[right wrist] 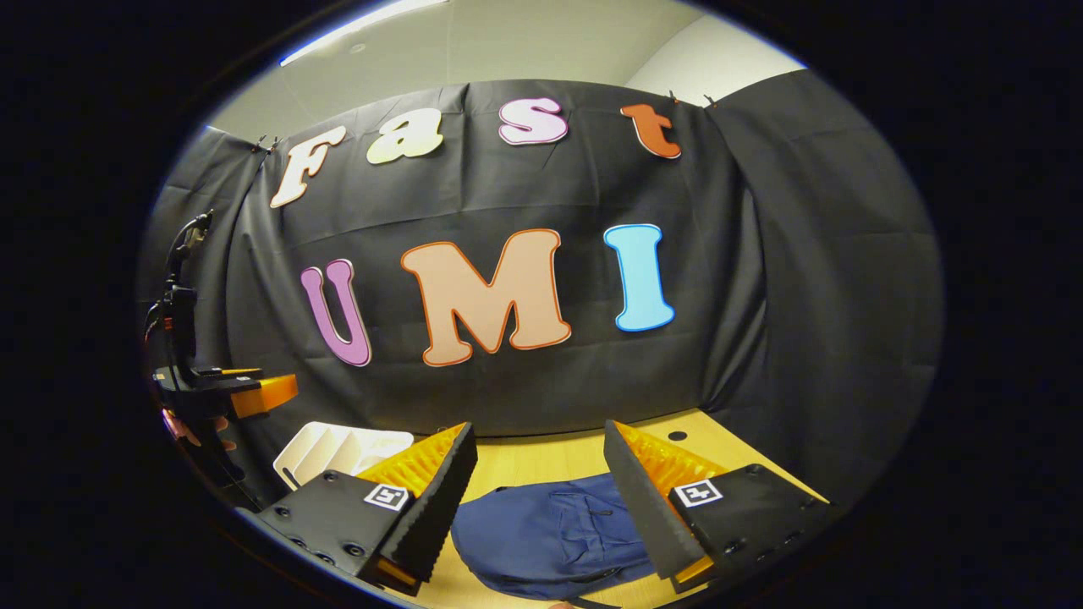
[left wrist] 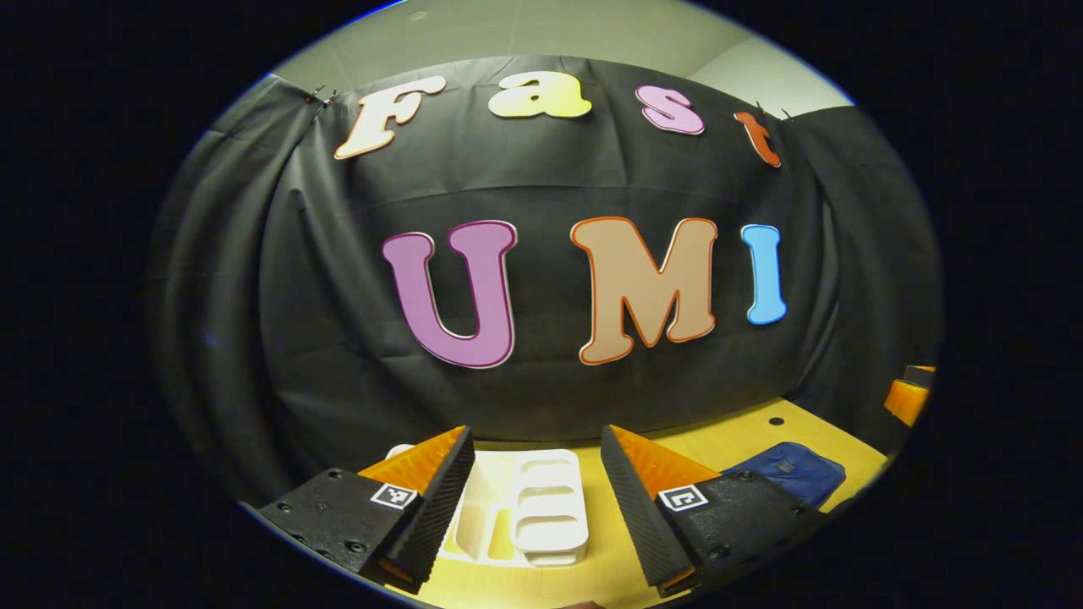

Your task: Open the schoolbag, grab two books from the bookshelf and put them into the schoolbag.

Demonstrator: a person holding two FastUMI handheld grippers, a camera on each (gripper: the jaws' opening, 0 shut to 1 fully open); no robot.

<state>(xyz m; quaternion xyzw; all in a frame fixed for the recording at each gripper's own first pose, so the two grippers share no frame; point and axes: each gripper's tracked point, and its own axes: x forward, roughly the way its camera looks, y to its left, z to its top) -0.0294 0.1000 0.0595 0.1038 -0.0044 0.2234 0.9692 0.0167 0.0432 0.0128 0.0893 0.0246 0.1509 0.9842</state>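
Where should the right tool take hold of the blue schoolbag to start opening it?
Probably at the top edge of the schoolbag, coming down from above: it lies flat on the yellow table with its front pocket up, so its sides offer little to pinch. The zipper pull is too small to make out. The right tool hovers open right over it.

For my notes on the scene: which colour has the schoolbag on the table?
The schoolbag is dark blue, seen best in the right gripper view.
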